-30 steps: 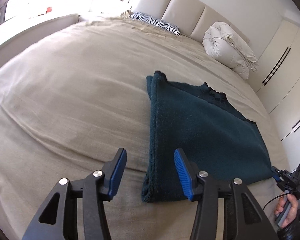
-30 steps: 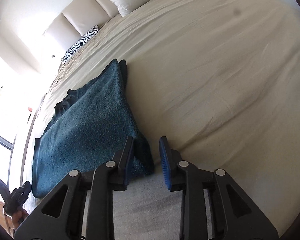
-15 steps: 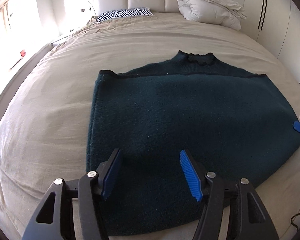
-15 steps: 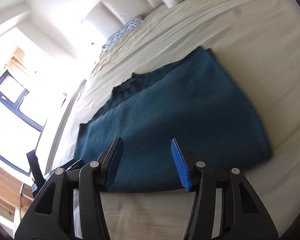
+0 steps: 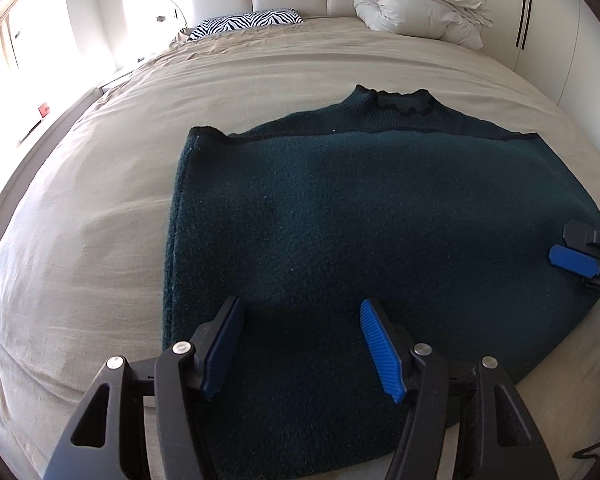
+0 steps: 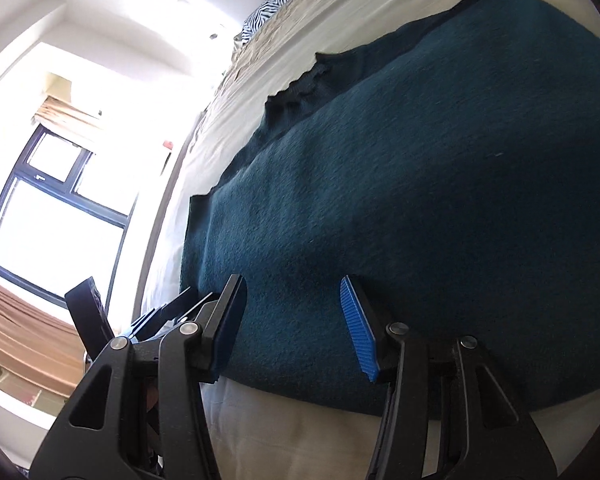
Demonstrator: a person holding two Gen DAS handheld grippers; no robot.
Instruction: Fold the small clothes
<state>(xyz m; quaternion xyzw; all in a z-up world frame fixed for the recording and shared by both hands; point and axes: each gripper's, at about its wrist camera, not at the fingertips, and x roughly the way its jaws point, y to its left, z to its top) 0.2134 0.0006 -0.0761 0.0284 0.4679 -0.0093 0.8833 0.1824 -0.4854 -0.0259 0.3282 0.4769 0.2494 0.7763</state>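
Note:
A dark teal knitted sweater [image 5: 360, 216] lies folded flat on the beige bed [image 5: 100, 208], its collar toward the headboard. It also shows in the right wrist view [image 6: 440, 184]. My left gripper [image 5: 300, 344] is open and empty, low over the sweater's near edge. My right gripper [image 6: 292, 320] is open and empty, over the sweater's near edge at its right side. Its blue fingertip [image 5: 572, 261] shows at the right edge of the left wrist view.
A zebra-print pillow [image 5: 248, 22] and a rolled white duvet [image 5: 416, 4] lie by the padded headboard. White wardrobe doors [image 5: 560, 32] stand to the right of the bed. A window [image 6: 48, 208] is on the left side.
Both grippers have swung from the sweater's side corners to over its near edge. The right gripper's jaws have opened wider. The sweater has not moved.

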